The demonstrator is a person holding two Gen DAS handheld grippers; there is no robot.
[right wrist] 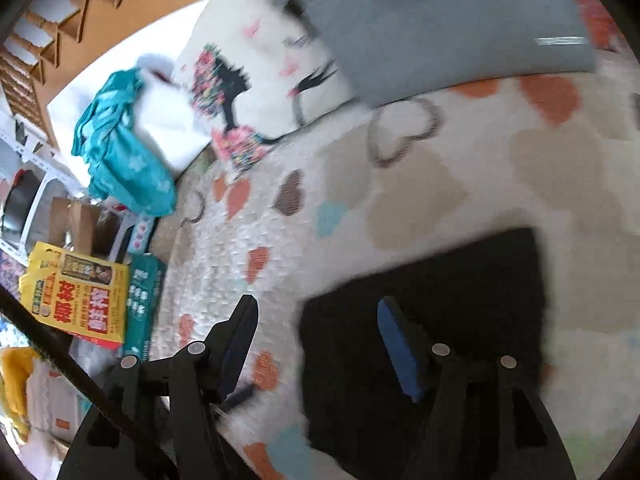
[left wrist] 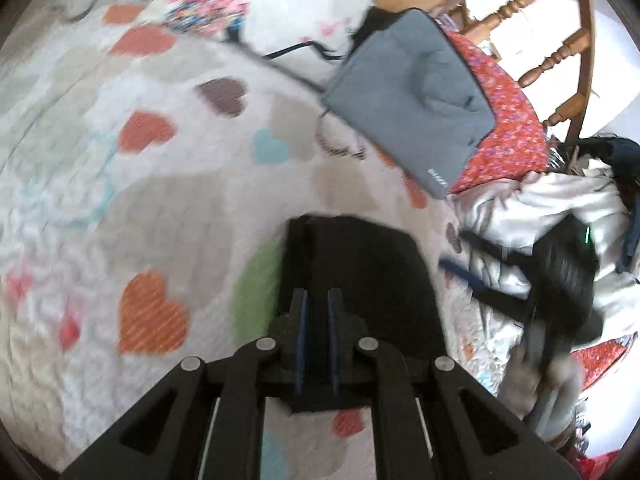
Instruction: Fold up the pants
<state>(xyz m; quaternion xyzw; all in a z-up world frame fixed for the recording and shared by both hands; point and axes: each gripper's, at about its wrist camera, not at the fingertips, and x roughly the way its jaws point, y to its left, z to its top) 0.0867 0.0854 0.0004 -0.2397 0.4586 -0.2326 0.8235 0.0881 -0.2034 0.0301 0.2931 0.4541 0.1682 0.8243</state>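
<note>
The black pants lie folded into a compact rectangle on the heart-patterned quilt. My left gripper hovers over their near edge, jaws close together with a narrow gap, nothing visibly clamped. In the right wrist view the same pants lie flat on the quilt. My right gripper is wide open above their left edge, one finger over the quilt, the other over the pants. The right gripper also shows blurred at the right of the left wrist view.
A folded grey garment lies beyond the pants on a red floral cushion. A pile of white and dark clothes sits at the right. A unicorn pillow, teal cloth and boxes lie off the bed's left.
</note>
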